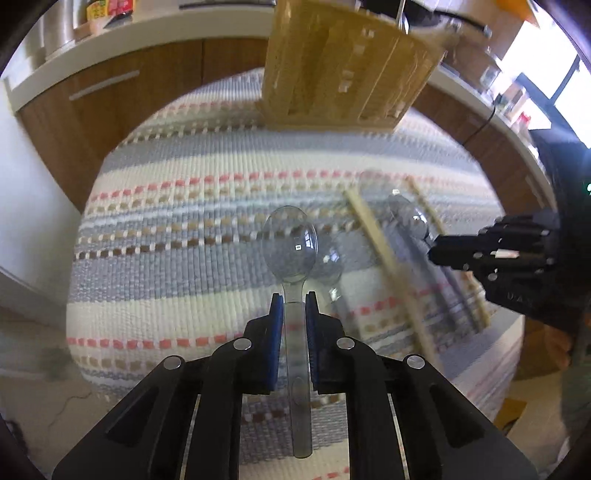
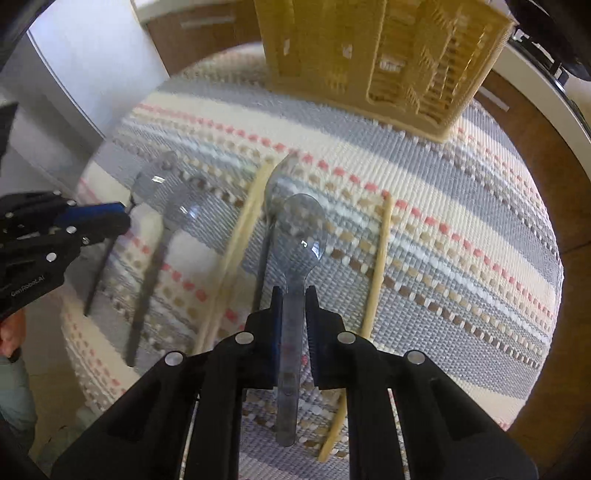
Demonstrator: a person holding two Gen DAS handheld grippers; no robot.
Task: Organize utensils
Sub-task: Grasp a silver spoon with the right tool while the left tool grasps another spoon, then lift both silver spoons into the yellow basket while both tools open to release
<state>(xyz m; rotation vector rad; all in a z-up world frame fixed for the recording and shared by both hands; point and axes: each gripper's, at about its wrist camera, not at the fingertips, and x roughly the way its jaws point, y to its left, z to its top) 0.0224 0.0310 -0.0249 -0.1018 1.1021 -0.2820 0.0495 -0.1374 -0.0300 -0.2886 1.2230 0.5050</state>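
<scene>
My left gripper (image 1: 294, 300) is shut on the handle of a clear plastic spoon (image 1: 290, 242), held above the striped cloth. My right gripper (image 2: 294, 293) is shut on another clear plastic spoon (image 2: 301, 229). The right gripper shows in the left wrist view (image 1: 436, 248) at the right; the left gripper shows in the right wrist view (image 2: 123, 218) at the left. On the cloth lie more clear spoons (image 2: 173, 206) and wooden chopsticks (image 2: 236, 251). A beige slotted utensil basket (image 1: 343, 66) stands at the far side of the cloth, also in the right wrist view (image 2: 376, 55).
A striped woven cloth (image 1: 184, 229) covers the round-looking table. Wooden cabinets with a white countertop (image 1: 122, 33) run behind. Another chopstick (image 2: 378, 266) lies right of my right gripper. Floor shows at lower left.
</scene>
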